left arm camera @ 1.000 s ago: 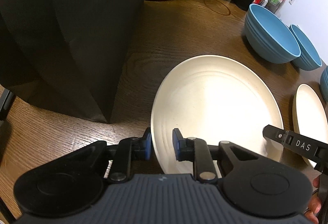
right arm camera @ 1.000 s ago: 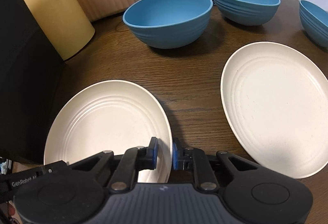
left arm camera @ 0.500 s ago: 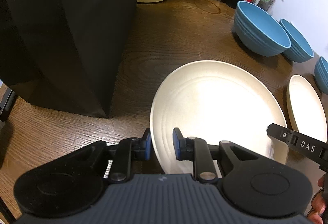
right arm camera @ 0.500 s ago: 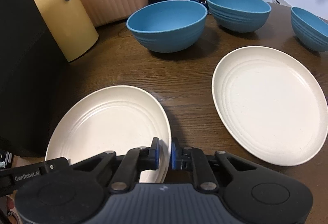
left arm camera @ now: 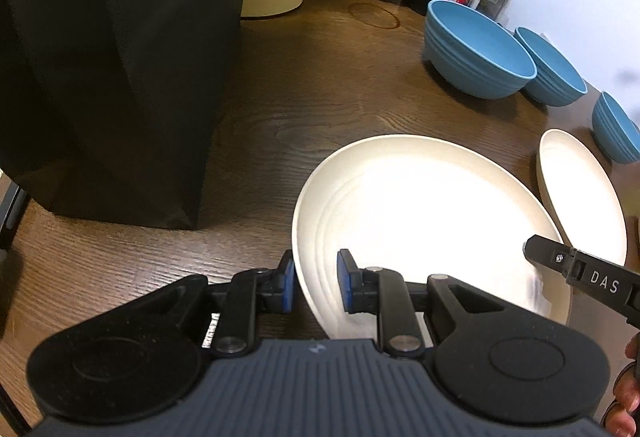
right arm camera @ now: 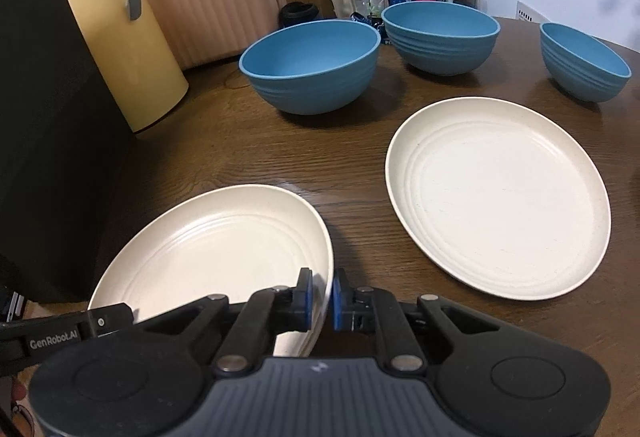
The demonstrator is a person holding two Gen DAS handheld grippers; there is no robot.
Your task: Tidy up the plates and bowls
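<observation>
Both tongs, left tongs (left arm camera: 314, 287) and right tongs (right arm camera: 320, 297), were clamped on opposite edges of one cream plate (right arm camera: 208, 253). It was near the second plate (right arm camera: 496, 197) on the surface (right arm camera: 280, 153). Uneven pulling could make it slip and drop.

Cream plates (right arm camera: 496, 197) with faint concentric ridges lie on a dark brown wood-grain bench (right arm camera: 248, 153). Beyond the black, blue-padded gripper (right arm camera: 320, 299), the bowls (right arm camera: 310, 67) are blue and ribbed.
</observation>
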